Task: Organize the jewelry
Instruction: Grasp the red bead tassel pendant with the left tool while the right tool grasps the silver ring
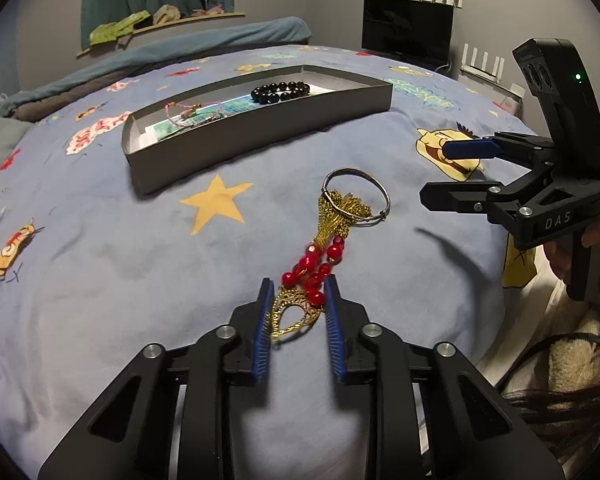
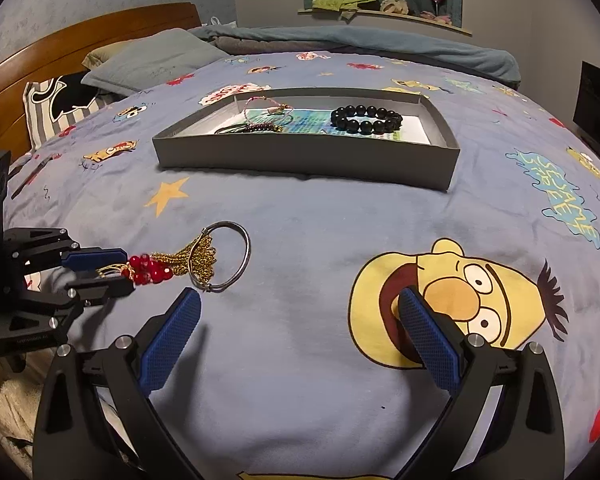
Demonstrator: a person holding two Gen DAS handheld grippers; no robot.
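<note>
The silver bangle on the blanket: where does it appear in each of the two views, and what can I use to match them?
Left wrist view: the silver bangle lies just right of centre, beyond the red beads between the left gripper fingers.
Right wrist view: it lies left of centre, right of the left gripper.
Shared landmark: the grey box, behind the bangle in both views.

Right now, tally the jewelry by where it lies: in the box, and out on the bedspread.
In the grey box: 3 (black bead bracelet, pink cord bracelet, dark thin bracelet)
On the bedspread: 2 (silver bangle, gold and red-bead necklace)
Total: 5
</note>
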